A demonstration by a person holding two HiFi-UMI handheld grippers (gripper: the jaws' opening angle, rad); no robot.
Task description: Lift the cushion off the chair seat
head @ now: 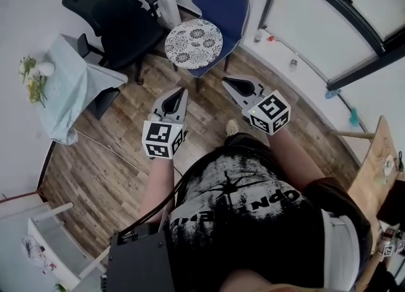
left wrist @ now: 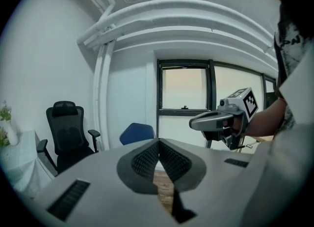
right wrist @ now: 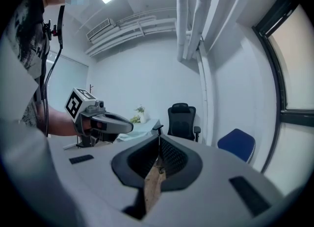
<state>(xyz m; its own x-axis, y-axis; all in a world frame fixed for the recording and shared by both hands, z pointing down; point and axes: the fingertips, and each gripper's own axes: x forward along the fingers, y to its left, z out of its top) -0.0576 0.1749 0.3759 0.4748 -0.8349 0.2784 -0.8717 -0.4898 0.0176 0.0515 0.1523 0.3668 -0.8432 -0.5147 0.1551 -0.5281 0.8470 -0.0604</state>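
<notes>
In the head view, we hold our left gripper [head: 181, 91] and right gripper [head: 226, 81] side by side above the wood floor [head: 114, 170]. Both point at the far blue chair [head: 224, 3]. The round flowery cushion [head: 193, 43] lies on its seat, apart from both grippers. A black chair [head: 117, 19] stands left of it.

In the left gripper view, our jaws are pressed together with nothing in them.

In the right gripper view, the jaws are together too and hold nothing.
</notes>
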